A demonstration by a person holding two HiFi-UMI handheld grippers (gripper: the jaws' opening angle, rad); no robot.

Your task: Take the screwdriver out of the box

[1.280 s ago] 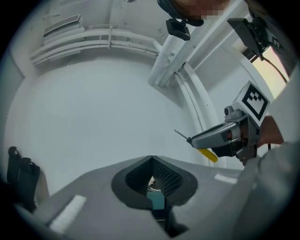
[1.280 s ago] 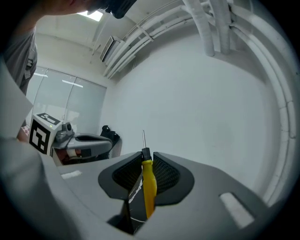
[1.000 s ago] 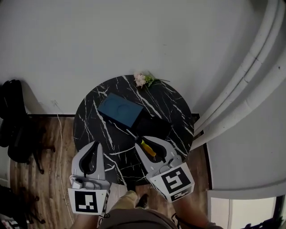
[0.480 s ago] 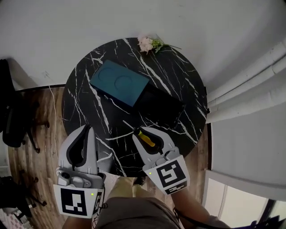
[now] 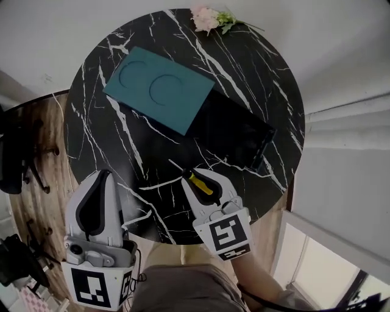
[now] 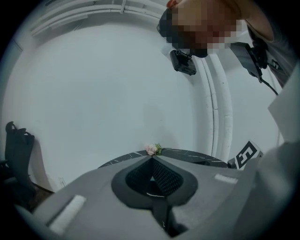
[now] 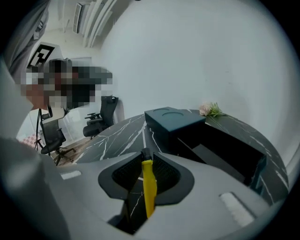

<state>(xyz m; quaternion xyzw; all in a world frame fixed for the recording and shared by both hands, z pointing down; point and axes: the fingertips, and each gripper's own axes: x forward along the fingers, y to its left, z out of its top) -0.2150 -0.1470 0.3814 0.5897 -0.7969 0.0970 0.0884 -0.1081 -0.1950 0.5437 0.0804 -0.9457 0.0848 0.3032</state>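
Note:
My right gripper [image 5: 190, 177] is shut on a yellow-handled screwdriver [image 5: 199, 183], held just above the near part of the round black marble table [image 5: 109, 140]. In the right gripper view the screwdriver [image 7: 149, 187] stands between the closed fingers, its dark tip up. The open black box [image 5: 241, 137] lies beyond it, and its teal lid [image 5: 159, 90] rests partly over the box's left end. My left gripper [image 5: 103, 175] is shut on nothing at the table's near left edge; in its own view the left gripper [image 6: 151, 159] points over the tabletop.
A small bunch of pink flowers [image 5: 210, 18] lies at the table's far edge. Black office chairs [image 7: 101, 119] stand on the wooden floor [image 5: 36, 201] to the left. White pipes [image 6: 220, 117] run along the white wall at the right.
The head view has shifted closer over the table, so the box and lid look larger. Both grippers keep about the same stance; the right one still holds the screwdriver.

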